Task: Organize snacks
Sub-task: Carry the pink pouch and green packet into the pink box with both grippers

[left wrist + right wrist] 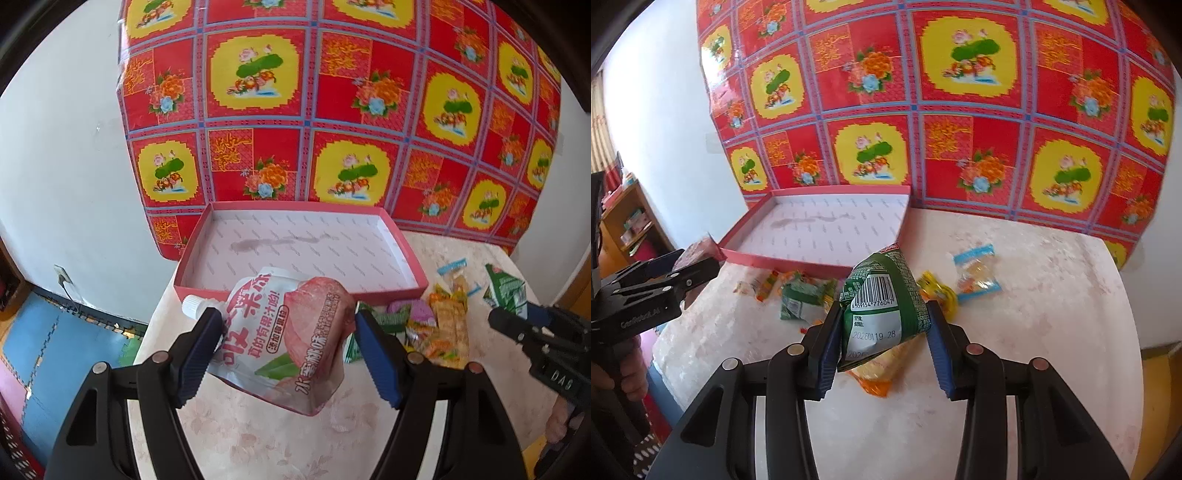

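My left gripper is shut on a pink peach jelly pouch with a white cap, held above the table just in front of the pink box lid, whose white inside holds nothing. My right gripper is shut on a green snack packet with a barcode, held above the table. The right gripper also shows at the right in the left wrist view, and the left gripper at the left in the right wrist view. The box lid lies at the back left.
Loose snacks lie on the pale table: a green packet, a blue-edged packet, yellow and orange packets, a purple one. A red floral cloth hangs behind. The table's left edge drops to blue floor mats.
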Tool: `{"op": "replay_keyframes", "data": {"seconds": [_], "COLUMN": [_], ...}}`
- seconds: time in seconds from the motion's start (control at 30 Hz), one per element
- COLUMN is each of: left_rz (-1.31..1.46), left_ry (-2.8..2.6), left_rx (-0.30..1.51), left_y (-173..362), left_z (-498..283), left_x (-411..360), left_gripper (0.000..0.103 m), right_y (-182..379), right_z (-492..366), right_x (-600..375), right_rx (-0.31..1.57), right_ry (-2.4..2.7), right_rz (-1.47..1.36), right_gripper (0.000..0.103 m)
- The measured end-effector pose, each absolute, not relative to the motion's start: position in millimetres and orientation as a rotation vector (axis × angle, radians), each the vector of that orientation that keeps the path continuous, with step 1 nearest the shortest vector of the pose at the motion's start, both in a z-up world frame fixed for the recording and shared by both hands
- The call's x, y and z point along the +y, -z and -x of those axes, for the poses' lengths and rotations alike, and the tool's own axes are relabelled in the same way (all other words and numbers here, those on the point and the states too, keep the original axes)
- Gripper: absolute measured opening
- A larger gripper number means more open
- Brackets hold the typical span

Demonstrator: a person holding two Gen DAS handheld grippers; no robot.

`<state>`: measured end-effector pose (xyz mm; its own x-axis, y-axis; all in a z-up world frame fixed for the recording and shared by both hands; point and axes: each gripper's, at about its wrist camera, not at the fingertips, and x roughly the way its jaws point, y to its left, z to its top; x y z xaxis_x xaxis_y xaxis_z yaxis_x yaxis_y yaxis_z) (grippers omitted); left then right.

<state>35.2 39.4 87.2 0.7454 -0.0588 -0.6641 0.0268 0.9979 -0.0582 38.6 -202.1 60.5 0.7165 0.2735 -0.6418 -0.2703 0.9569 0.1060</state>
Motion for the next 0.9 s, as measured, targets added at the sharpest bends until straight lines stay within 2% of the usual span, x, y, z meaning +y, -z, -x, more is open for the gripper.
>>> {"op": "replay_keyframes", "data": {"seconds": [0.47, 0.9], "left_rz": [0.087, 0.074], "left_ry": [0.022, -0.014], "left_rx": [0.737, 0.756], "left_y": [-95, -81], "left_z": [-92, -146], "left_x": [55, 58], "left_gripper": [0.077, 0.077], "right_y": [-75, -59], "right_z": [-90, -154], "right_x": [-164, -137], "right_rx": [0.711, 0.782], "right_ry": [-0.363, -0.369], "right_rz": [-0.015, -0.068], "right_gripper": [0.044, 0.044]}}
